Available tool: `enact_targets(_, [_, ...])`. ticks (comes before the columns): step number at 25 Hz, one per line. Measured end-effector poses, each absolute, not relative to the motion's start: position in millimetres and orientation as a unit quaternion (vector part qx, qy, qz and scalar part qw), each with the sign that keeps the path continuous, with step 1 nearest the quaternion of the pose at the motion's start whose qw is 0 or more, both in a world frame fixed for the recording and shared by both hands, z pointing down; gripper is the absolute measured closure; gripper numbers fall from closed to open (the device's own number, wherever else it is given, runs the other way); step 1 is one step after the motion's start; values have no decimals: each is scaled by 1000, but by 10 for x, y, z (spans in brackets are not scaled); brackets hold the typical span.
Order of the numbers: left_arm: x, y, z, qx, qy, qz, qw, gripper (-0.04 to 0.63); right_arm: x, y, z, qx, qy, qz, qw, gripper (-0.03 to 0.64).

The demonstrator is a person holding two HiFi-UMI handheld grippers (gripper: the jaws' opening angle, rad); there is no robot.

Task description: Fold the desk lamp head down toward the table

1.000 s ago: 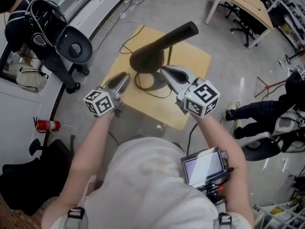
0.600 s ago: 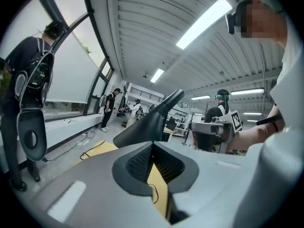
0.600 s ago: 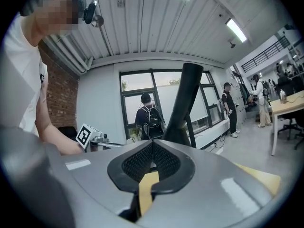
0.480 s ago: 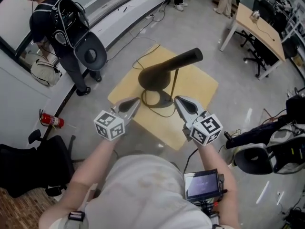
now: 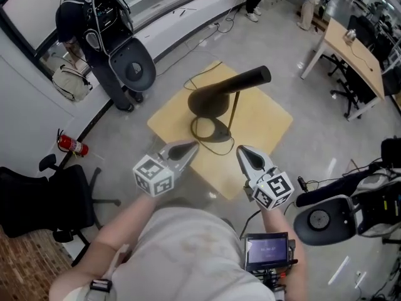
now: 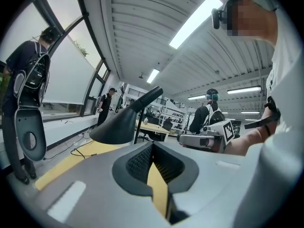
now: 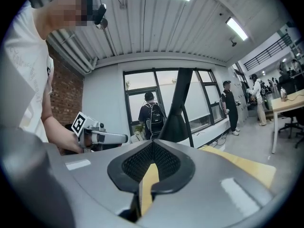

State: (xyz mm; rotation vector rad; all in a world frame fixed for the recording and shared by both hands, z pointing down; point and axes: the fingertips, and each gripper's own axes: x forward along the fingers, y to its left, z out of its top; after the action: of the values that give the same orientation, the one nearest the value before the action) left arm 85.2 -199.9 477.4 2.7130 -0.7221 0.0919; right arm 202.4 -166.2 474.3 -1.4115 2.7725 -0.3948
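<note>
The desk lamp stands on a small yellow table (image 5: 263, 127). Its black cone head (image 5: 207, 99) and tube point up to the right, above a thin pole (image 5: 233, 113) and a ring base (image 5: 210, 129). My left gripper (image 5: 192, 145) hovers at the table's near edge, shut and empty. My right gripper (image 5: 242, 149) is beside it, just off the near edge, also shut on nothing. Neither touches the lamp. The left gripper view has the lamp head (image 6: 116, 125) ahead of my closed left gripper (image 6: 152, 144). The right gripper view shows the lamp head (image 7: 175, 125) past my closed right gripper (image 7: 153, 142).
A person with a backpack (image 5: 94, 17) stands at the back left beside a black chair shell (image 5: 133, 68). A fire extinguisher (image 5: 72, 145) and an office chair (image 5: 53, 199) are at the left. A wooden desk (image 5: 357, 49) is back right. Cables trail behind the table.
Both grippers have drawn back from the lamp to the table's near edge. The left jaws, apart a second ago, have closed. The lamp has not moved.
</note>
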Motion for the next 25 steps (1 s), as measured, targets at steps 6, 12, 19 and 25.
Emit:
enact_targets(6, [489,-1804,4998,951,-254,34,176,595,1709,-1461,4923,-461,878,-129,15,603])
enact_targets(12, [676,-1748,5012,945,-256,25,204,594,1833,-1397,4915,-462,876,-134,16,603])
enact_targets(19, [868,-1686,5009,951,-238,27,198,594,1931,-1385,4896,-471,872,-130,21,603])
enact_targets(25, [884,-1709,5029,948,-243,28,202,594,1978,-1376,4897,-472,872,-129,19,603])
